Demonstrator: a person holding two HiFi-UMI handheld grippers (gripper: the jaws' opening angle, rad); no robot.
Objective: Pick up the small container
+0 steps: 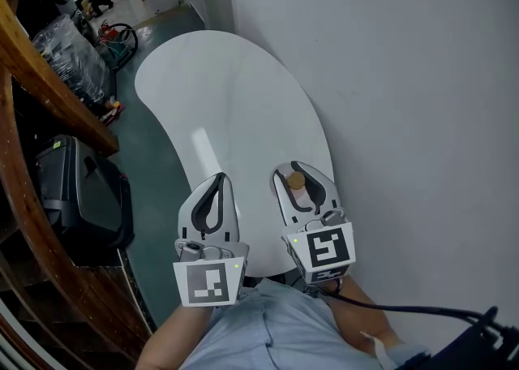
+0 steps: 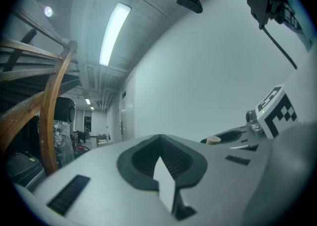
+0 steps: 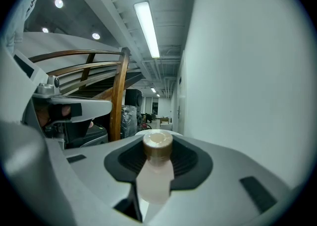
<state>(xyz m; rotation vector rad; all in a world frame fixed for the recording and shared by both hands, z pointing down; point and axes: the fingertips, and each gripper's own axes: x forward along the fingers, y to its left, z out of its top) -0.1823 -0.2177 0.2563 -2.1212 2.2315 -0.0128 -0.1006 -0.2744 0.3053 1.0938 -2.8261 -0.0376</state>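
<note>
Container point(image 3: 157, 170) (tan cap, pale translucent body) is clamped between the jaws of the right tool point(image 1: 300, 172), cap end outward, over the near end of the white counter point(image 1: 219, 92). Left tool point(image 1: 216, 179) is closed with nothing in it, just beside the right.

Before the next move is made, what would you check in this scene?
1. Small container gripped between the right gripper's jaws: ok.
2. Tan cap on the container: ok.
3. Container clear of the white table: cannot tell.
4. Left gripper empty, jaws together: ok.
5. Right gripper's room from the wall beside it: cannot tell.
</note>
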